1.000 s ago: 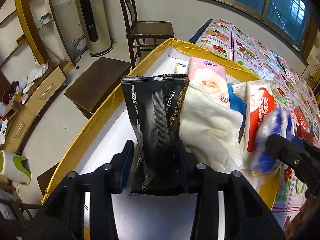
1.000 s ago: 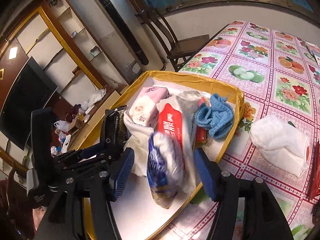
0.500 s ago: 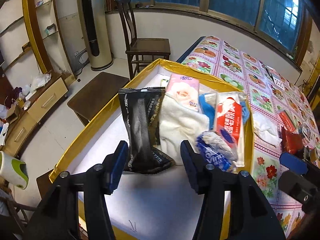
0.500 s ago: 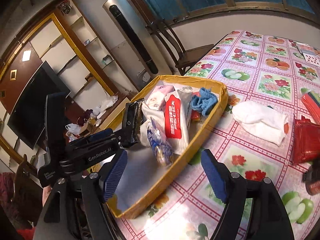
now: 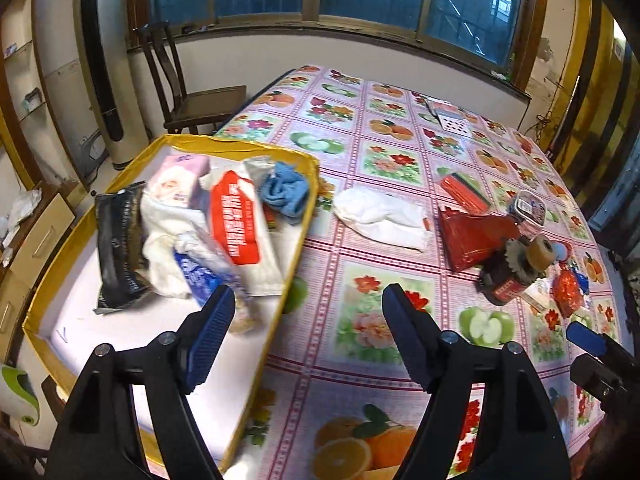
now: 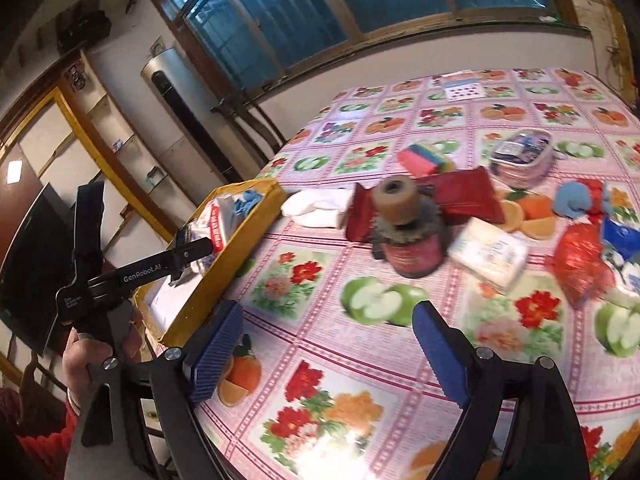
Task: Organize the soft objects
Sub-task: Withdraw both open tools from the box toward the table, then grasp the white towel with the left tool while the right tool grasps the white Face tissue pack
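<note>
Your left gripper (image 5: pixel 308 328) hangs over the near edge of the yellow tray (image 5: pixel 296 240), fingers spread wide, nothing between them. Your right gripper (image 6: pixel 328 344) sits above the flowered tablecloth (image 6: pixel 320 272), also spread wide and empty.

In the tray, packed side by side: black packet (image 5: pixel 118 240) at the left, white cloth (image 5: pixel 164 224) next to it, pink tissue pack (image 5: pixel 180 180) behind, red-and-white pack (image 5: pixel 236 220), blue cloth (image 5: pixel 286 192) against the right wall. A blue-and-white bag (image 5: pixel 200 272) lies nearest you, blurred.

Outside the tray, on the tablecloth: white towel (image 5: pixel 380 216) just beside the tray's right wall. Further right, a red packet (image 5: pixel 468 236), touching a dark jar (image 6: pixel 408 248) with a tape roll (image 6: pixel 396 196) on top. Pale tissue pack (image 6: pixel 488 256) just right of the jar. Red crinkly bag (image 6: pixel 580 264) beyond it. Clear lidded box (image 6: pixel 520 156) and a striped sponge (image 6: pixel 424 158) sit farther back.

Your hand (image 6: pixel 88 360) shows on the left gripper's handle in the right view.
</note>
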`<action>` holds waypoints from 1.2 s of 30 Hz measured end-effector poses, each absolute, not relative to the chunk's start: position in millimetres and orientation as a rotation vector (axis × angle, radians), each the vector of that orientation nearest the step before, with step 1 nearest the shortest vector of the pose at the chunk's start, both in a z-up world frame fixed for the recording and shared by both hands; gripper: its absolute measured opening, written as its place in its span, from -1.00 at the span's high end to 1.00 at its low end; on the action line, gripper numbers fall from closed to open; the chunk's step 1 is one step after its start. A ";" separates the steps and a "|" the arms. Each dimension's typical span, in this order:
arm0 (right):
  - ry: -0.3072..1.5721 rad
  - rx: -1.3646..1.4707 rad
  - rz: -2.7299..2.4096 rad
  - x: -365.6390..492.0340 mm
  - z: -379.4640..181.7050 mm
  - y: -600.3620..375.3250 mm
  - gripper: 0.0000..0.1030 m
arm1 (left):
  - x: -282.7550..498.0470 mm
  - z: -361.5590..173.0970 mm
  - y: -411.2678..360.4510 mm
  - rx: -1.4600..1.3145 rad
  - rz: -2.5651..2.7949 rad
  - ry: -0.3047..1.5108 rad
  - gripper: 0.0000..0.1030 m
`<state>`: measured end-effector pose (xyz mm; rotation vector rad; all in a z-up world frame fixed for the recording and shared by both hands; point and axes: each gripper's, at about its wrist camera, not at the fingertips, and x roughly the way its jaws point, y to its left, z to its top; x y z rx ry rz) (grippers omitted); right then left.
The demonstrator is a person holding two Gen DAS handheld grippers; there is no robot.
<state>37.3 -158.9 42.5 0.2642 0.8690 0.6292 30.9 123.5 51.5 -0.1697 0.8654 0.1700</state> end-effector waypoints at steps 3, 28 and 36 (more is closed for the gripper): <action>0.869 0.322 0.589 36.2 36.5 -191.8 -0.73 | 46.1 52.1 103.4 -0.172 0.134 0.878 -0.48; 0.896 0.471 0.539 56.7 2.2 -275.5 -0.75 | 199.4 -15.3 70.9 -0.231 0.303 1.098 -0.48; 0.897 0.489 0.527 63.4 1.3 -281.1 -0.76 | 177.4 -27.3 61.1 -0.172 0.228 1.172 -0.49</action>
